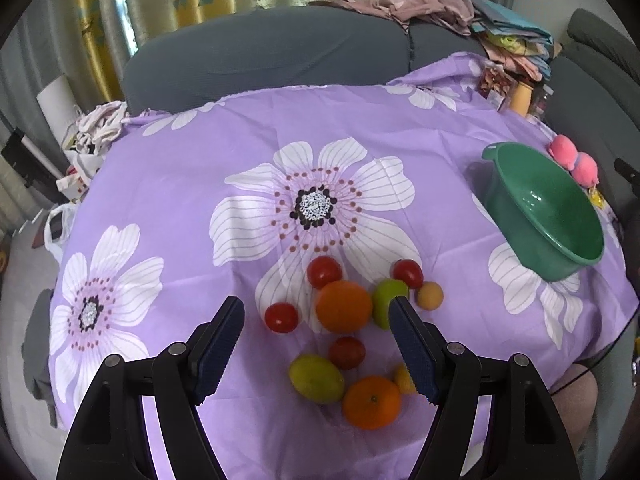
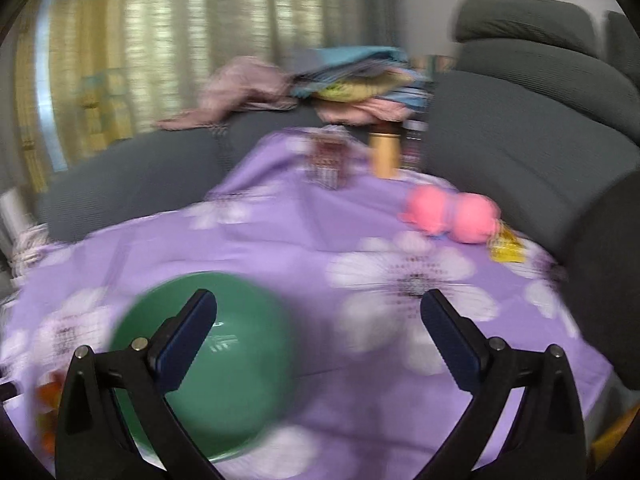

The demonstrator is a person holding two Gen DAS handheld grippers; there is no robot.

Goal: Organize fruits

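**Hand-held grippers over a fruit-strewn desk**

Left wrist view: left hand-held gripper (image 1: 316, 310) gapes wide, gripping nothing, above clustered fruits (image 1: 344, 306) on a desk draped in a purple floral cloth (image 1: 180, 168); grey sofa (image 1: 260, 60) and curtains lie behind. The green bowl (image 1: 552, 216) sits far right, tilted, its mouth facing the viewer's right.

Right wrist view (blurred): right hand-held gripper (image 2: 320, 306) wide open, empty; bowl (image 2: 248, 360) below its left finger; pink toy (image 2: 452, 214) beyond.

Floral purple cloth (image 1: 180, 184), grey sofa (image 1: 260, 60), pink toy (image 2: 460, 216), clothes pile (image 1: 432, 4)
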